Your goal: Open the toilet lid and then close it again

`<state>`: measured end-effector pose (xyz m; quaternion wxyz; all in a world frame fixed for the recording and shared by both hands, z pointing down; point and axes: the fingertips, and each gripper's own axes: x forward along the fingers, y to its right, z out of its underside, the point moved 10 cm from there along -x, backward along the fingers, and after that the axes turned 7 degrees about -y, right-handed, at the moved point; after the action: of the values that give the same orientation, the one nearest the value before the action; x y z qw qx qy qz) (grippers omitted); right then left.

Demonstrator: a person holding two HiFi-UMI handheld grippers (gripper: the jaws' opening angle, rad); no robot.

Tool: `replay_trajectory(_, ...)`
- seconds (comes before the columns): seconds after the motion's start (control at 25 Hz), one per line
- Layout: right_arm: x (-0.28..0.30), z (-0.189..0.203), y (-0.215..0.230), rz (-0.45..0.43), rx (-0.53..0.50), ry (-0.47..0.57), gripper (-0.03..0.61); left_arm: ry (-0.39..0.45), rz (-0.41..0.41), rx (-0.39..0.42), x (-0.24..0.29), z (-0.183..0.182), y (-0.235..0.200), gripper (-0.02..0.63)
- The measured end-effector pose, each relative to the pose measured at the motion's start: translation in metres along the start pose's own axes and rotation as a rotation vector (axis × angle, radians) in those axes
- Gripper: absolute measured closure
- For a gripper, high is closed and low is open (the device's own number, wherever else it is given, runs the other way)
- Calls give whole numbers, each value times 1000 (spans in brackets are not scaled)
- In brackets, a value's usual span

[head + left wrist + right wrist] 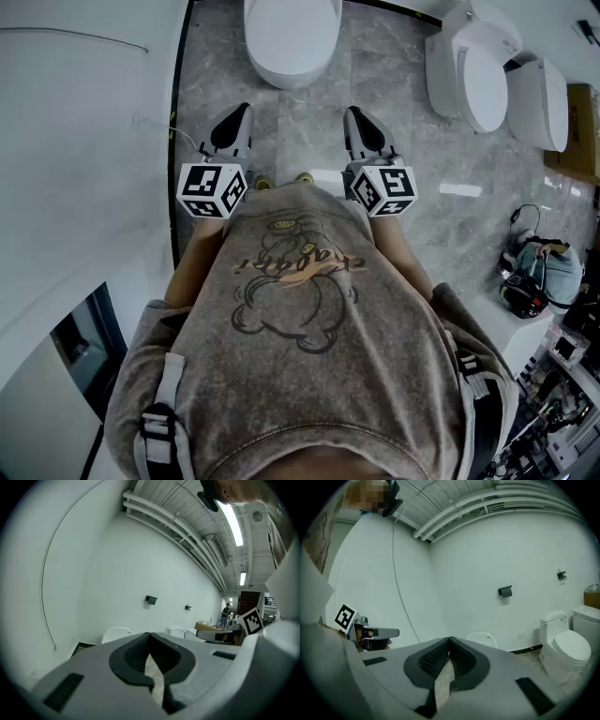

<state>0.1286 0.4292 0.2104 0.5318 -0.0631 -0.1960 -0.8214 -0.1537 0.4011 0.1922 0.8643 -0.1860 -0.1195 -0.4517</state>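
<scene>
— What are the two grippers doing?

— Nothing is in either. The left gripper (150,638) has its jaws brought together, tips meeting, with only floor showing through the slot behind them. The right gripper (450,643) is the same: pressed closed, empty.

— Where are they, measured from the toilet?

— Both are held on the near side of the toilet (286,77), short of its front edge and well apart from it. They point toward it, one toward its left half and one toward its right. Neither touches it. Bare grey floor (309,141) lies between the jaw tips and the bowl's front.

— And the lid?

— The lid (292,26) lies flat and down on the bowl, a smooth white oval in the head view.

— So how far along is the task?

— Hard to pin down. A lid that is down fits either end: not yet lifted, or lifted and lowered again. My guess, with both grippers aimed at the toilet, is that the opening is yet to come, so everything would be left to do.

— Anything else nearby?

— Two other toilets (483,75) stand to the right of the toilet, and a white wall (84,141) runs along its left.
</scene>
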Motion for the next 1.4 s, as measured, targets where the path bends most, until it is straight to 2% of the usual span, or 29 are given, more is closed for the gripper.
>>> replay_trajectory(0.4, 19, 2, 26, -30, 13, 3, 552, -14, -21, -13, 29, 7, -3, 604)
replay_trajectory(0.68, 84, 28, 54, -63, 19, -46, 552, -63, -28, -15, 91, 30, -39, 604)
replay_trajectory(0.84, 140, 63, 80, -55, 23, -75, 552, -86, -6, -6, 147, 53, -72, 605)
replay_trajectory(0.96, 182, 103, 96, -43, 30, -92, 552, -89, 0, -15, 187, 85, -99, 604)
replay_trajectory(1.2, 269, 200, 127, -28, 54, -150, 552, -121, 1, -37, 265, 176, -159, 604)
replay_trajectory(1.4, 319, 263, 152, -29, 86, -180, 552, -170, 5, -52, 315, 245, -184, 604)
